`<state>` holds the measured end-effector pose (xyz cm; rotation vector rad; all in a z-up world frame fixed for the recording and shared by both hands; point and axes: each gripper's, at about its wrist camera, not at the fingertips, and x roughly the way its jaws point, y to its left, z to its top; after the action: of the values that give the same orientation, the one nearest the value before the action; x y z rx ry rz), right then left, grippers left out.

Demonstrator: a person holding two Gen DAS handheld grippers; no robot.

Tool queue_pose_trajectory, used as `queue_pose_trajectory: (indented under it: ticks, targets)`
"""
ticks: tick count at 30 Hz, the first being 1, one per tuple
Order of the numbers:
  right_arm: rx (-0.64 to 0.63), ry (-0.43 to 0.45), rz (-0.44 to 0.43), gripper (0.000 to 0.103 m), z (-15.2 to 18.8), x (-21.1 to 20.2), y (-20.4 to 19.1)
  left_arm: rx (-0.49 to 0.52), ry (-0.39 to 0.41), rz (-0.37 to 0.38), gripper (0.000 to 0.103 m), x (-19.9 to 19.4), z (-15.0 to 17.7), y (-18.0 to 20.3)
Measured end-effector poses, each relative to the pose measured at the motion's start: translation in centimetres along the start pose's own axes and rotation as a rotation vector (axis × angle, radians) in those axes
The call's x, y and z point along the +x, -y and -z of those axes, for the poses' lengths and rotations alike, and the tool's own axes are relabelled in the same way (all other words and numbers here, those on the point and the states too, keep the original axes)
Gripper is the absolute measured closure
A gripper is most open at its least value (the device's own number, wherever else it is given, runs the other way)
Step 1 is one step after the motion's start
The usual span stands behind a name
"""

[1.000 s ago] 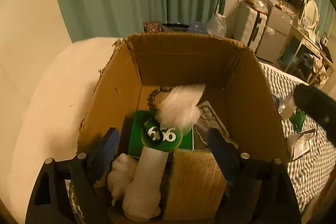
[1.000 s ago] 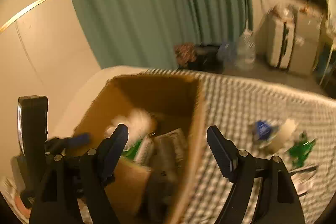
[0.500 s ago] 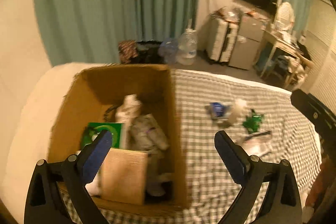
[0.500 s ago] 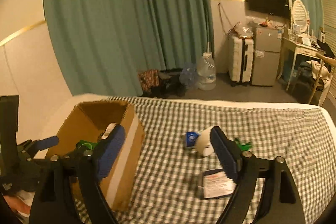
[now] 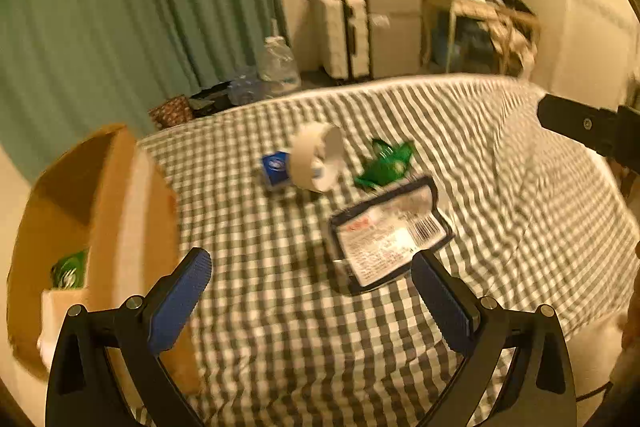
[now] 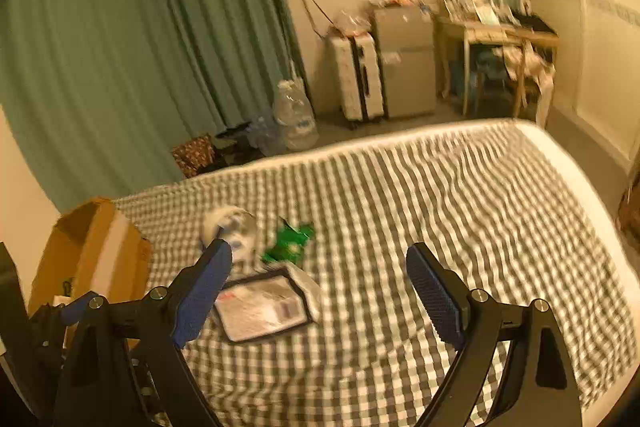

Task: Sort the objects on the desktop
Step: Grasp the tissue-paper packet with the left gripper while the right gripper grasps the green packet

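Observation:
On the checked bed cover (image 5: 280,327) lie a flat dark-edged packet with a white label (image 5: 390,237), a white tape roll (image 5: 314,157), a small blue box (image 5: 275,167) and a green wrapper (image 5: 386,163). The cardboard box (image 5: 100,227) stands at the left with a green item inside. My left gripper (image 5: 312,295) is open and empty, hovering just short of the packet. My right gripper (image 6: 318,291) is open and empty; the packet (image 6: 260,309), roll (image 6: 230,225) and green wrapper (image 6: 290,247) lie left of its middle, and the box (image 6: 96,251) is at far left.
Beyond the bed's far edge are green curtains (image 6: 140,47), water bottles (image 6: 294,115), a suitcase (image 6: 356,75), a cabinet and a desk (image 6: 496,39). The right gripper's body shows at the right of the left wrist view (image 5: 588,127).
Both grippers have swung right, away from the cardboard box, and now face the loose items on the bed. Both stay open and empty.

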<state>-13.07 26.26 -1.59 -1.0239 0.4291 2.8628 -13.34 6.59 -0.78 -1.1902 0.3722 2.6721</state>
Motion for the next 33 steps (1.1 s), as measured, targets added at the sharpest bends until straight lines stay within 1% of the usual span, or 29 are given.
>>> queue_pose_trajectory:
  ticks: [1,3,4,5,6,8,10,13,15,16,17,18,20,22,24,26,28,31,33]
  targets:
    - [0.008,-0.010,0.000,0.014,0.3,0.7,0.6,0.021,-0.009,0.005,0.000,0.9,-0.1,0.8]
    - [0.004,-0.009,0.035,0.014,1.0,2.2,1.5,0.054,-0.012,-0.002,0.000,2.8,-0.5,2.1]
    - [-0.004,0.007,0.044,0.014,1.3,2.8,1.8,0.057,-0.001,-0.010,0.000,3.7,-0.7,2.5]
    - [-0.016,0.029,0.036,0.014,1.6,3.5,2.2,0.058,0.004,-0.001,0.000,4.4,-0.8,2.8]
    - [-0.025,0.029,0.020,0.014,1.9,4.2,2.4,0.061,-0.004,0.013,0.000,5.4,-0.9,3.2]
    - [-0.037,-0.006,0.011,0.014,1.9,5.8,3.0,0.072,-0.051,0.028,0.000,8.1,-1.3,3.9]
    - [-0.033,-0.012,0.009,0.014,1.8,7.0,3.6,0.070,-0.071,0.035,0.000,9.9,-1.4,4.3]
    - [-0.015,-0.035,0.029,0.013,1.7,8.5,4.5,0.012,-0.105,0.063,0.001,11.8,-1.1,4.4]
    - [0.002,-0.056,0.040,0.013,1.7,9.7,5.3,-0.064,-0.120,0.124,0.015,12.3,-0.4,4.0]
    - [0.010,-0.065,0.042,0.013,1.6,9.9,5.5,-0.084,-0.111,0.141,0.035,12.2,0.0,3.8]
    - [0.023,-0.074,0.049,0.014,1.5,10.3,5.9,-0.090,-0.096,0.140,0.070,11.9,0.3,3.7]
    - [0.036,-0.077,0.052,0.013,1.6,10.4,6.1,-0.089,-0.079,0.141,0.084,11.6,0.5,3.5]
    - [0.084,-0.097,0.053,0.013,1.7,10.8,6.9,-0.110,-0.007,0.153,0.087,10.0,1.3,2.9]
    - [0.117,-0.117,0.048,0.013,1.7,10.8,7.4,-0.139,0.000,0.147,0.088,9.0,2.0,2.2]
    - [0.129,-0.118,0.050,0.013,1.7,10.4,7.6,-0.181,0.002,0.145,0.088,7.5,3.1,1.1]
    - [0.113,-0.098,0.062,0.013,1.8,9.6,7.3,-0.220,0.006,0.141,0.088,6.0,3.8,-0.4]
    - [0.097,-0.091,0.064,0.013,2.0,9.0,6.9,-0.249,0.014,0.119,0.088,4.7,4.2,-1.7]
    - [0.057,-0.089,0.061,0.013,2.6,8.1,5.6,-0.308,0.043,0.082,0.088,2.5,4.5,-4.4]
    - [0.005,-0.088,0.056,0.013,3.0,7.7,4.2,-0.344,0.074,0.054,0.088,1.2,4.4,-6.0]
